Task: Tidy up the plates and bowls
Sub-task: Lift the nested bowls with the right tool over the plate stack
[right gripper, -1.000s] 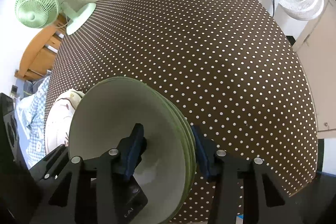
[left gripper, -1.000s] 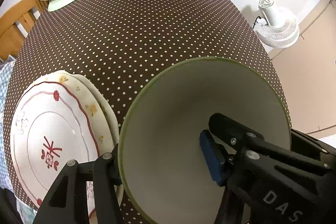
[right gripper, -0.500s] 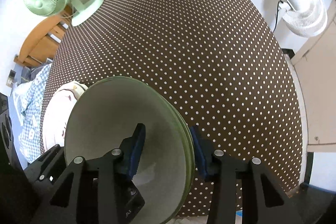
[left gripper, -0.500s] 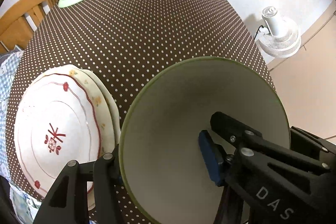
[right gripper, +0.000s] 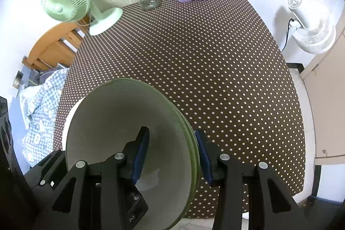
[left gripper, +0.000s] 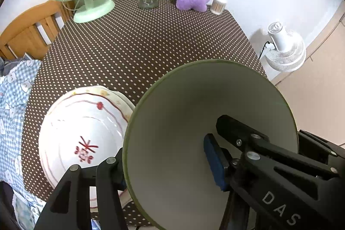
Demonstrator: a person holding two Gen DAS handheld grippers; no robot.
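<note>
Both grippers clamp opposite rims of the nested green-rimmed ceramic bowls (left gripper: pixel 194 133), sharing the load: left gripper (left gripper: pixel 166 165) half-open, right gripper (right gripper: pixel 170 154) likewise across its wall. The white floral plates (left gripper: pixel 71 126) sit stacked at nine o'clock on the brown polka-dot tablecloth (left gripper: pixel 151 40).

The worktop (left gripper: pixel 140 51) wears brown cloth with white dots. The bowls (left gripper: pixel 194 122) are pale grey-green with olive rims. The plates (left gripper: pixel 86 128) are white with red, seemingly floral, motifs.

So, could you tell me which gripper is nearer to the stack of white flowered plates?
Left. The left gripper grips the green bowls' rim right beside the flowered plates; the right gripper grips the opposite rim, away from the plates.
</note>
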